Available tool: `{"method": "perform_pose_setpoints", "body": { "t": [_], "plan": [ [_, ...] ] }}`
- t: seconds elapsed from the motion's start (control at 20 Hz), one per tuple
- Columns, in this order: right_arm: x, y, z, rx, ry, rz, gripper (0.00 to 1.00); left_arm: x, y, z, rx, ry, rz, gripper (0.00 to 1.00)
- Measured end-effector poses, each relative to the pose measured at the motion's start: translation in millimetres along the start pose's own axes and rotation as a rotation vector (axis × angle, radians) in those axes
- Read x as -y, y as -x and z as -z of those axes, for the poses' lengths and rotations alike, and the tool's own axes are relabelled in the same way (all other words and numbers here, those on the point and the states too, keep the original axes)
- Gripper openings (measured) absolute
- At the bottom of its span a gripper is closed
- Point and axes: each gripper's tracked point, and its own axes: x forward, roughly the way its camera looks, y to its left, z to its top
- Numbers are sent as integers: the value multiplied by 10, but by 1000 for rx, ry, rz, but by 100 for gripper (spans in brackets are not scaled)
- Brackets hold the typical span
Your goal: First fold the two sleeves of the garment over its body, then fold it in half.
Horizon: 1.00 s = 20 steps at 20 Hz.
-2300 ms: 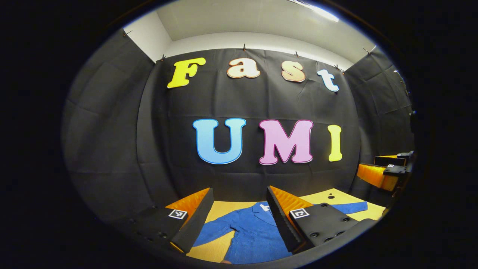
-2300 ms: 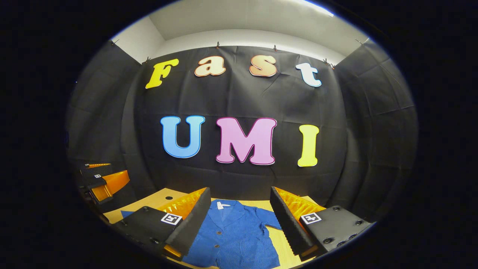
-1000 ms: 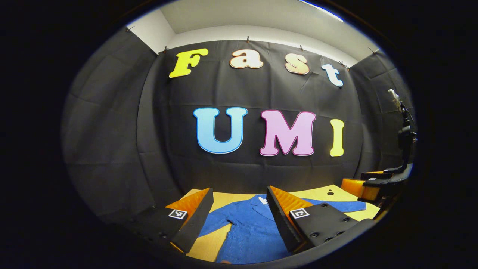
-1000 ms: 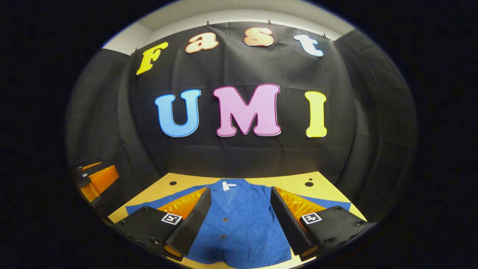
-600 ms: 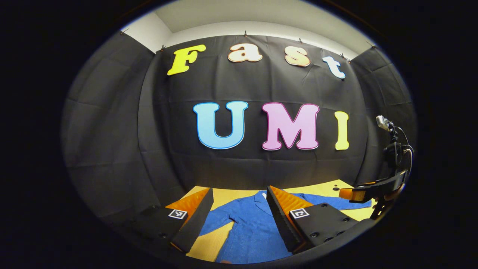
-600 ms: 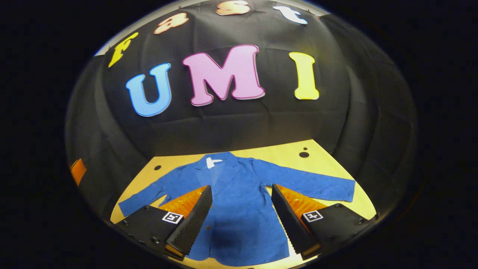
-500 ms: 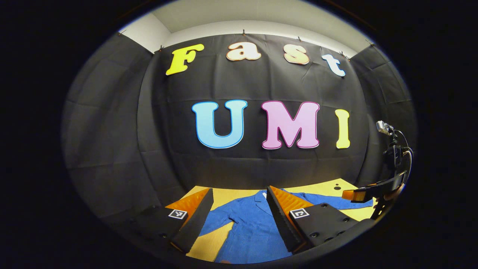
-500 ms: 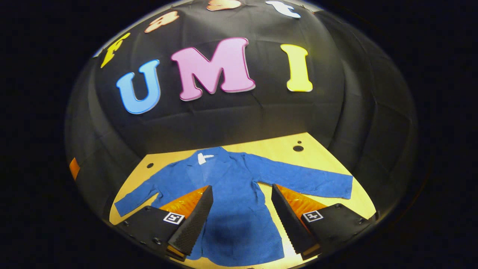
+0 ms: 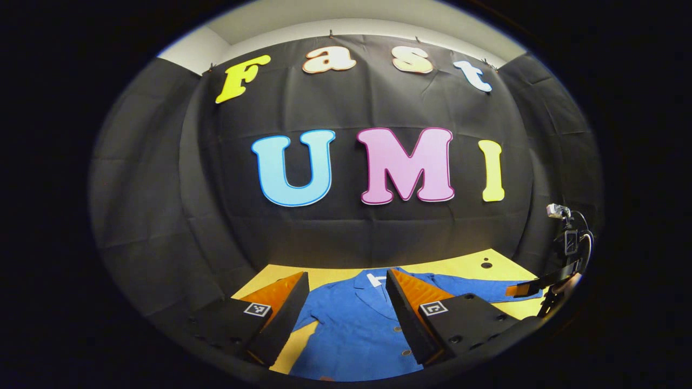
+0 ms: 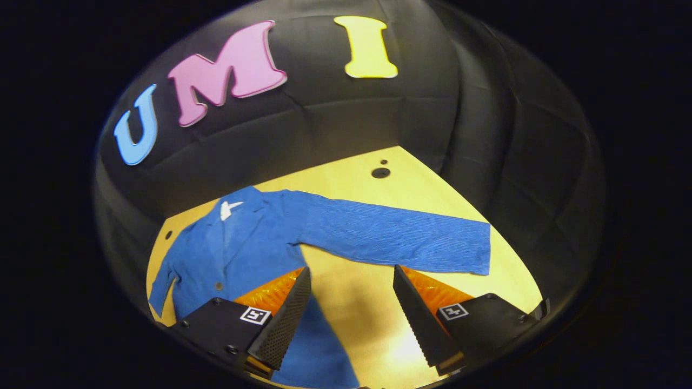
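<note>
Right gripper view shows the jacket (image 10: 254,237) spread flat on the worktop (image 10: 411,189), buttoned front up, filling the frame from about 9 o'clock through the centre. It looks like thin woven cloth: light, limp, not fragile, and likely to drag or bunch if pulled flat across the wood, so each fold wants a lift first. My guess is the best hold is the cuff (image 10: 478,248) of the right sleeve (image 10: 389,235), pinched at the hem edge so both layers come up together.

The collar, with its white tag (image 10: 230,209), points to about 11 o'clock and the hem runs off toward 6 o'clock, so the body's long axis lies roughly 11 to 5. The right sleeve stretches straight out from the shoulder toward 3 o'clock, dropping slightly, its long axis nearly crosswise to the body. The other sleeve (image 10: 159,289) hangs toward 8 o'clock near the worktop edge.

The right gripper (image 10: 350,308) hovers over bare wood just below the right sleeve, fingers spread wide and holding nothing.

Left gripper view has the jacket (image 9: 351,329) at 6 o'clock, collar toward 12. The left gripper (image 9: 347,310) hangs above it, fingers wide apart and empty. At 4 o'clock the right gripper (image 9: 527,289) sits above the far sleeve end.
</note>
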Motion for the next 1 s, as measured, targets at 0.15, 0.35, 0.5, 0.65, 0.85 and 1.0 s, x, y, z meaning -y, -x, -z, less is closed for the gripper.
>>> {"method": "perform_pose_setpoints", "body": {
  "t": [0.15, 0.35, 0.5, 0.65, 0.85, 1.0],
  "plan": [
    [516, -261, 16, -43, -24, 88, 97, 241, -117, 11, -18, -20, 21, 82],
    [1237, -504, 112, -120, -58, 222, 98, 569, -255, 98, -59, -52, 93, 82],
    [1689, -632, 178, -156, -82, 313, 98, 732, -317, 148, -80, -56, 135, 82],
    [1968, -739, 246, -183, -125, 361, 98, 836, -365, 229, -109, -45, 151, 82],
    [2093, -826, 356, -248, -203, 359, 98, 863, -414, 241, -114, -91, 139, 82],
    [2128, -833, 339, -262, -235, 350, 99, 868, -455, 234, -112, -93, 137, 82]
  ]
}}
